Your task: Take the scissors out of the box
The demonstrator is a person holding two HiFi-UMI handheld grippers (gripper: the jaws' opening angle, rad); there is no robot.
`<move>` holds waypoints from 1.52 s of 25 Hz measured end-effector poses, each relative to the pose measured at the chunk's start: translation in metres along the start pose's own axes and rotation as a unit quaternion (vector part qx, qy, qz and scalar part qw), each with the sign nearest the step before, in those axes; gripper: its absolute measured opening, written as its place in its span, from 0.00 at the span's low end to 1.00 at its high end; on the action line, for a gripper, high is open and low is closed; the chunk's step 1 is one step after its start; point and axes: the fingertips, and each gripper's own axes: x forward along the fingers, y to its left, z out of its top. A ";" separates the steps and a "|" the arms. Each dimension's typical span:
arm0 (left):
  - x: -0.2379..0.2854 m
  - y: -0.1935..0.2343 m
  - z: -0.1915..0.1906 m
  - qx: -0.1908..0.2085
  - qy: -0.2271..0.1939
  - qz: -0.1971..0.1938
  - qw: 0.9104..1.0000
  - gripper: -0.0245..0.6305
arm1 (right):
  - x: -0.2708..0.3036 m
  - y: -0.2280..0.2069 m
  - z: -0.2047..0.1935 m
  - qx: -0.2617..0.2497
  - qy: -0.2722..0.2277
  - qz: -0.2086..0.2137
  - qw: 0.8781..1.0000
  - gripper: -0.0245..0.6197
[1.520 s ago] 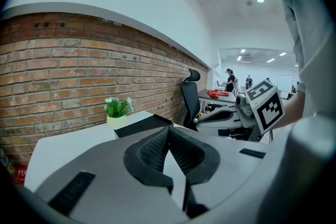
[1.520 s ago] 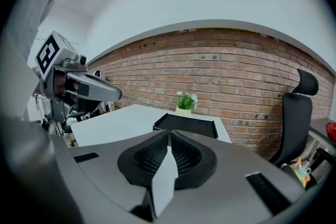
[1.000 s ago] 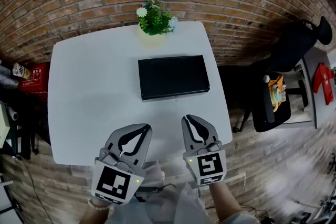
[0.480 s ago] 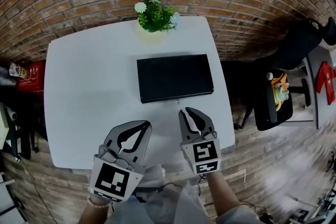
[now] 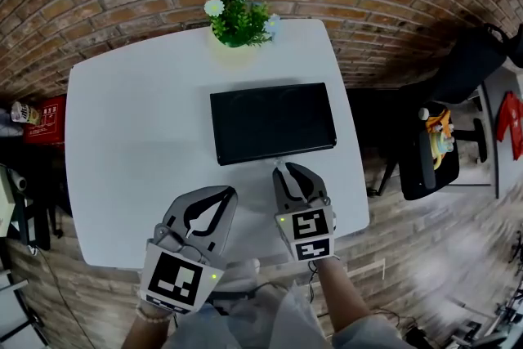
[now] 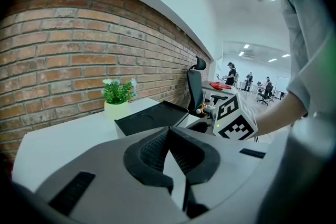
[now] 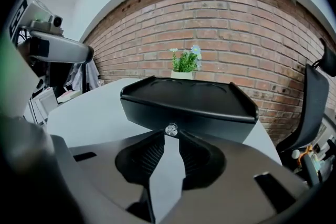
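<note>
Left hand-held gripper [image 5: 222, 197]: jaws closed tip to tip, nothing between them. It is held low over the near edge of the counter [image 5: 122, 135], angled toward the far right, and is well short of the box.

Box [image 5: 272, 121]: black, flat, shut, at the centre of the counter. The scissors are not visible; judged to be inside. A small shiny knob [image 7: 171, 130] sits on its near wall.

Right hand-held gripper [image 5: 288, 167]: jaws a narrow gap apart, tips either side of the knob. Contact cannot be resolved. It is level with the near wall and points straight at it, with the forearm trailing back over the near counter edge.

Judgement: the knob is small and smooth and may slip, so pinch it squarely. The scissors should be light and stiff, with slick, pointed blades. Take them by the handle loops or across the pivot, blades closed.
</note>
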 end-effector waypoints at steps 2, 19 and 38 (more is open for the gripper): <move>0.002 0.002 -0.001 -0.002 0.002 -0.001 1.000 0.06 | 0.004 0.001 -0.001 0.002 0.003 0.001 1.000 0.18; 0.008 0.006 -0.006 -0.006 0.011 -0.005 1.000 0.06 | 0.016 -0.004 0.000 0.046 0.001 -0.008 0.999 0.18; 0.005 -0.010 -0.008 -0.006 0.011 -0.014 1.000 0.06 | -0.001 0.003 -0.014 0.037 0.012 -0.011 0.999 0.18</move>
